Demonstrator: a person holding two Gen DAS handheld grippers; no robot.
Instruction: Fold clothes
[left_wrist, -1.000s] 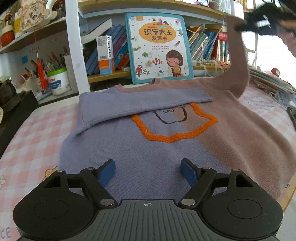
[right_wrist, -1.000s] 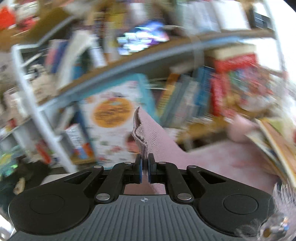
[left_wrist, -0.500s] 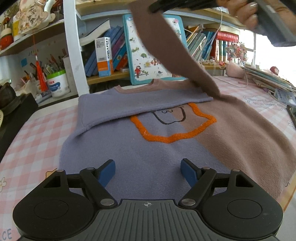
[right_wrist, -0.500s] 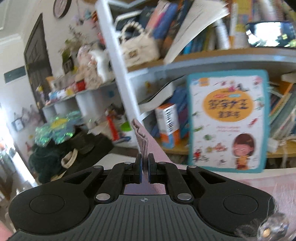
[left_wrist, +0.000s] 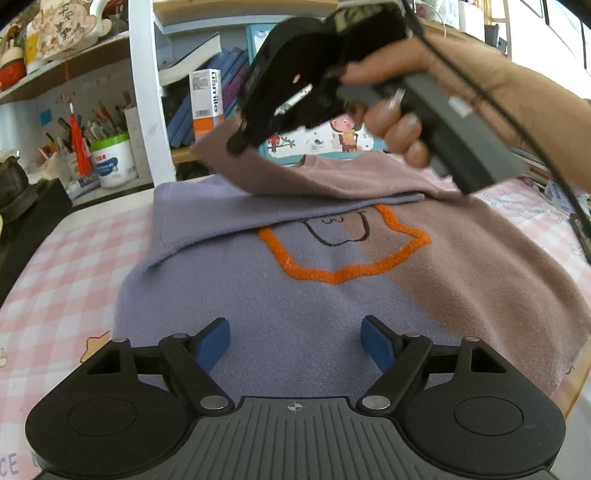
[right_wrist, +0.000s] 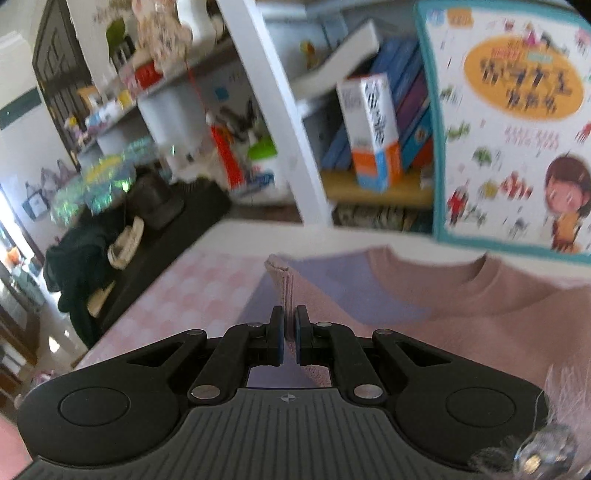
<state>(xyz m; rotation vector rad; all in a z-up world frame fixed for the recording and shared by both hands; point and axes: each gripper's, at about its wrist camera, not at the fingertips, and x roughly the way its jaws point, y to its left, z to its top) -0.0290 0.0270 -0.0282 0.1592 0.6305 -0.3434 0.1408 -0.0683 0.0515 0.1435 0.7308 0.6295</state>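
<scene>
Checked table (left_wrist: 74, 251) lies bare to the left of the two-tone sweater (left_wrist: 295, 306), spread flat with its purple sleeve (left_wrist: 236, 214) folded across. Right gripper (right_wrist: 290, 332) pinches the pink sleeve (right_wrist: 288, 284) at its cuff edge, above the chest. Left gripper (left_wrist: 295, 343) hovers at the hem, fingers wide apart, holding nothing.

Left gripper (left_wrist: 295, 341) agape, right gripper (right_wrist: 289, 334) pinched
</scene>
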